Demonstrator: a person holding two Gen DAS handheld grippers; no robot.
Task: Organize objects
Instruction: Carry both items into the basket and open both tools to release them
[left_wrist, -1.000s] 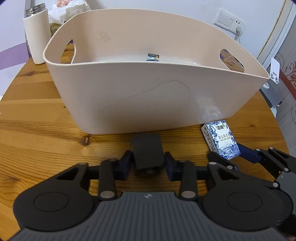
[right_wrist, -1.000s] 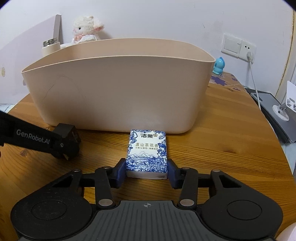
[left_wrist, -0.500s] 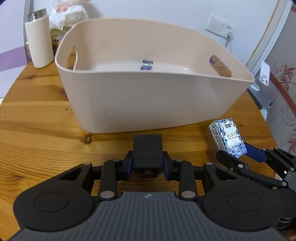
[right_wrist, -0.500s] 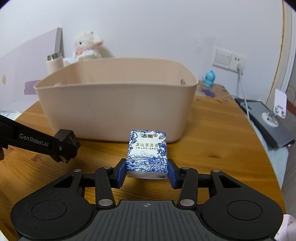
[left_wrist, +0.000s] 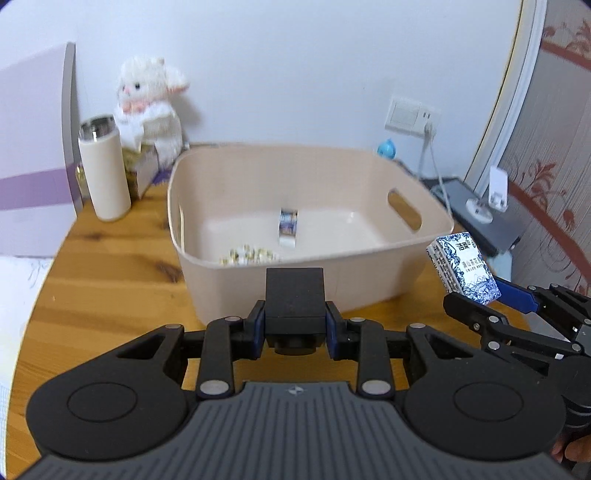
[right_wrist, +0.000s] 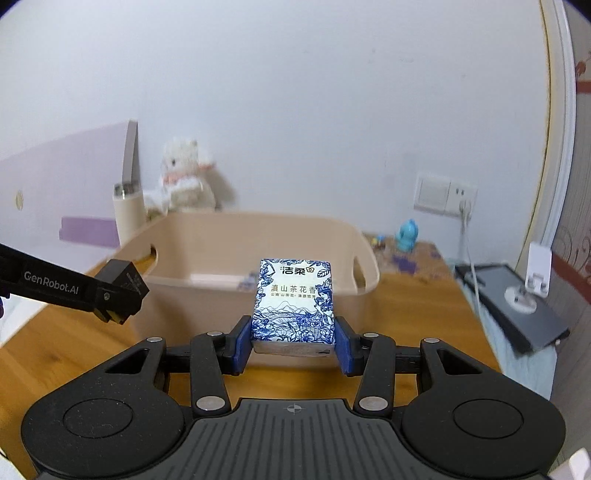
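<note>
Matte black linkages with silver rivets are seen on the left tool (left_wrist: 294, 320), blue pads lining its fingers; a ribbed grey housing sits behind. White "GenRobot.AI" lettering is read along its arm. The right tool (right_wrist: 293, 345) is built alike.

flask (left_wrist: 104, 172) left of basket (left_wrist: 369, 280), on table (left_wrist: 110, 295)

The black block (left_wrist: 294, 300) hides part of the basket's (left_wrist: 369, 273) front wall, and the small items (left_wrist: 247, 255) inside are too blurred to identify.
</note>
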